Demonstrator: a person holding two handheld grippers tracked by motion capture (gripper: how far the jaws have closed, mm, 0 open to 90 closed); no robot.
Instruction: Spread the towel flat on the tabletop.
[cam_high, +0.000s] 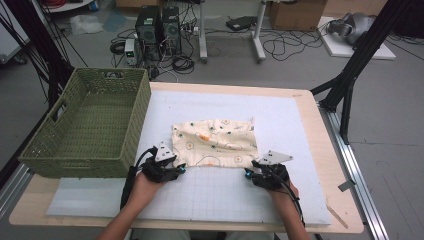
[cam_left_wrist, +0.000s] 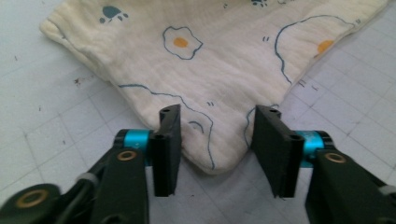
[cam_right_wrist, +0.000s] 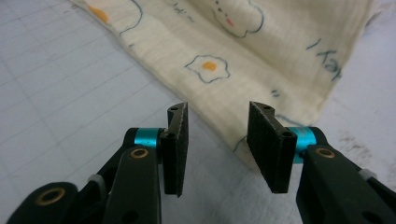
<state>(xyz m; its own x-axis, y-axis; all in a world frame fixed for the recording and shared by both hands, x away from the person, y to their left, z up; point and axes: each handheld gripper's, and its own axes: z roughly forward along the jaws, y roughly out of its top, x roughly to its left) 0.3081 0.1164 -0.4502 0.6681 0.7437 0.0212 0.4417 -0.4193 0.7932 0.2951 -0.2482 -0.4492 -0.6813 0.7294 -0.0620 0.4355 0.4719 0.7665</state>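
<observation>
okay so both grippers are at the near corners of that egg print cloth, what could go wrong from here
1. The left gripper straddles the corner of the cream egg-print cloth with open jaws; closing shallow may catch just the tip, which could slip out.
2. The right gripper sits over the edge, off the corner, so the lift may come up uneven.

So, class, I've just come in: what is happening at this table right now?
A person holds a gripper in each hand at the near edge of a cream cloth printed with fried eggs, lying rumpled on the white mat. The left gripper has its jaws open around the cloth's near left corner; the right gripper stands open over the near right corner. Neither has pinched it yet. A green woven basket sits at the left, nothing visible inside.
</observation>
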